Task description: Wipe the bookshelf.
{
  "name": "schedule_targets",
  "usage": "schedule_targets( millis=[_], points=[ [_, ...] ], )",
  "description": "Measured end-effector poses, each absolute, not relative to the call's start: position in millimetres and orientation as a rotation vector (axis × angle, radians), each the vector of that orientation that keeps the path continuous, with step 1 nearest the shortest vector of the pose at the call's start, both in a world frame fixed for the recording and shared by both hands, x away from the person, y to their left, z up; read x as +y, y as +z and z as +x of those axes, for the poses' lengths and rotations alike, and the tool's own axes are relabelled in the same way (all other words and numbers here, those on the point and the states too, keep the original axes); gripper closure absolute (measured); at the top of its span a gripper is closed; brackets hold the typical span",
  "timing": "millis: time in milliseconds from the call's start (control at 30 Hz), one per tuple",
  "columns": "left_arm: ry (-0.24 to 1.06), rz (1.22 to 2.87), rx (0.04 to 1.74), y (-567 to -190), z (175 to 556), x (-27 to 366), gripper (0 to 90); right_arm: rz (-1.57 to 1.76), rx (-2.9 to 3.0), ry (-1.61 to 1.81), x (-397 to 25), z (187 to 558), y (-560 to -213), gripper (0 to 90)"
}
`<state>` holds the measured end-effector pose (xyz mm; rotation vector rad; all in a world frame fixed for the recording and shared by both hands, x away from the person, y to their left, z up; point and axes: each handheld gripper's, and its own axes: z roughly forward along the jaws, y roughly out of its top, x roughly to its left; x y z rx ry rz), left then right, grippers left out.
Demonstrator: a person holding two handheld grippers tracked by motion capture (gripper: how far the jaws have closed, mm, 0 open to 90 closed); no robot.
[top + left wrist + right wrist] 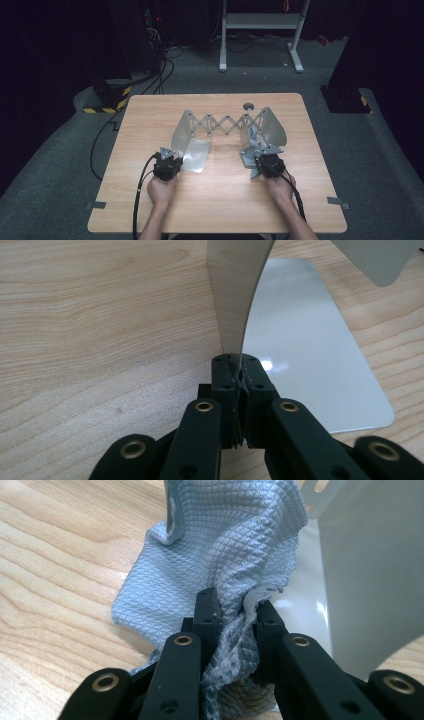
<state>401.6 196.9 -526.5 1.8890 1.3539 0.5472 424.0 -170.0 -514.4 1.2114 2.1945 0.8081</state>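
At the near table edge, the left gripper [167, 165] clamps the upright edge of the metal rack's [225, 124] left plate [235, 295]. The rack's scissor lattice runs left to right across the table [150, 115]. The right gripper [270, 165] pinches a grey cloth [235, 545] against the right plate [274, 127].

racks: 1 expanding metal rack [227, 125] | cloths: 1 grey cloth [252, 142] | grippers: 2 | tables: 1 wooden table [150, 200]
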Motion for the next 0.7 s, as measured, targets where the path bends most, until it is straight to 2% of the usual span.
schedule_targets(
  millis=[333, 700],
  points=[
    [0.549, 1.89, 1.354, -526, 402, 197, 86.5, 1.277, 2.147, 0.779, -192, 424, -514, 78.2],
    [0.547, 1.889, 1.354, -526, 402, 197, 86.5, 1.204, 2.22, 0.851, -174, 409, -515, 78.2]
  ],
)
